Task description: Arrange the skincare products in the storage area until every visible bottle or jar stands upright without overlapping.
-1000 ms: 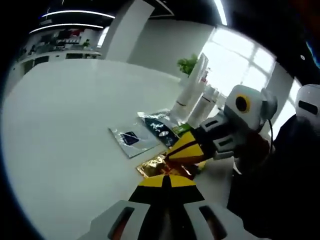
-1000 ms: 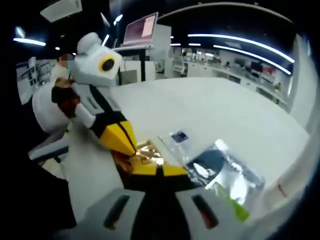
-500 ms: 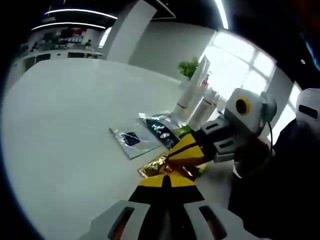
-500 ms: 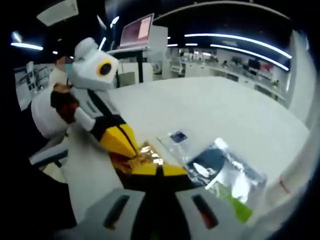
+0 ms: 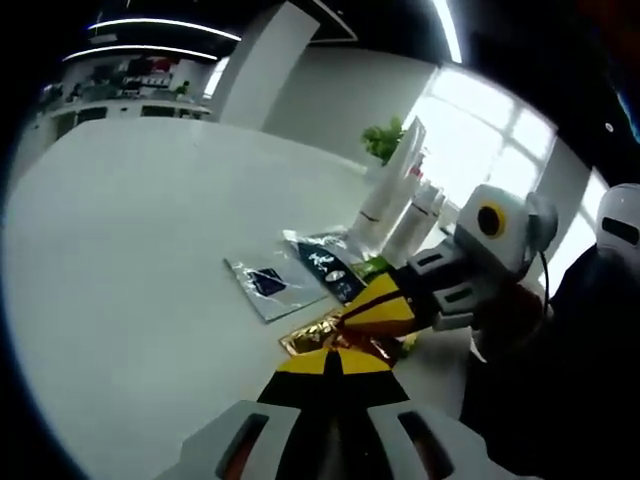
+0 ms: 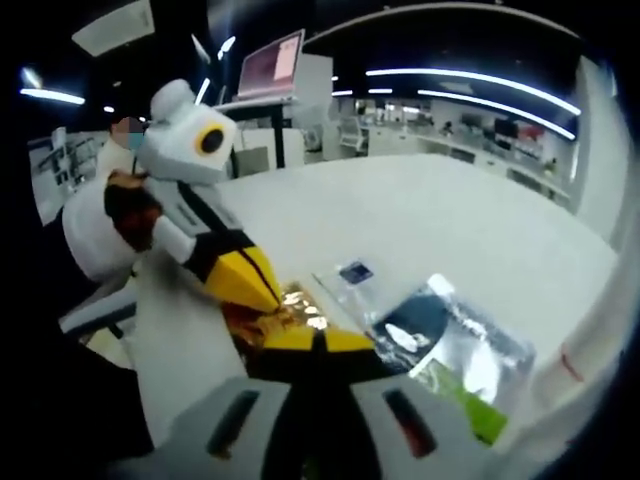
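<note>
Since one second ago the gold foil sachet (image 5: pixel 322 335) remains pinched from opposite sides; nothing on the table has shifted. The sachet is crinkled, shiny and flat, lying at the tips of both claws. The left gripper (image 5: pixel 335 362) is closed on its near edge; the right gripper (image 6: pixel 312 340) is closed on the opposite edge. Just beyond lie a clear flat sachet (image 5: pixel 268 285) and a dark glossy sachet (image 5: pixel 325 266). Farther off stand white tubes (image 5: pixel 395 195), upright on the smooth white table (image 5: pixel 120 250)
</note>
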The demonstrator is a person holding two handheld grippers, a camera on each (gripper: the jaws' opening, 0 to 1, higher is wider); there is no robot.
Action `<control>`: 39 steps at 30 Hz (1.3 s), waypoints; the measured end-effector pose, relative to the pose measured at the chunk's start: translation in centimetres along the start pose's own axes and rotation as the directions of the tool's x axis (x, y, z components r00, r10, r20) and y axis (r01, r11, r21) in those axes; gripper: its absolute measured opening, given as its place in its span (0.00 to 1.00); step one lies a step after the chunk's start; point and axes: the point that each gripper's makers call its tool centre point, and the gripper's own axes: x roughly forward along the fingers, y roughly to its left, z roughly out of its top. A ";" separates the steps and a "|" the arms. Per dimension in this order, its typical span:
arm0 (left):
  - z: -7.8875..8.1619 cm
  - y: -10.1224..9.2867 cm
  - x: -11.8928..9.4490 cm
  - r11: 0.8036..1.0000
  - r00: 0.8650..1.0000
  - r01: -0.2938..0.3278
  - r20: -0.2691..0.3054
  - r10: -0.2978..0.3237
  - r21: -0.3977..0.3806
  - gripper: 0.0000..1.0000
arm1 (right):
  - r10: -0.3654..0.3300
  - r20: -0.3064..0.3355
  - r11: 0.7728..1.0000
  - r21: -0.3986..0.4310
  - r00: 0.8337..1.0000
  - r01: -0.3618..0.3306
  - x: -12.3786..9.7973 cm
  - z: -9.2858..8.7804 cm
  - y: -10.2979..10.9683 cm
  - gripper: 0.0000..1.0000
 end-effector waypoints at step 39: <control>7.2 -1.5 -5.3 0.991 0.894 -0.091 0.445 0.040 0.096 0.32 | -0.022 0.325 0.999 -0.039 0.946 0.037 -9.2 3.9 -0.9 0.23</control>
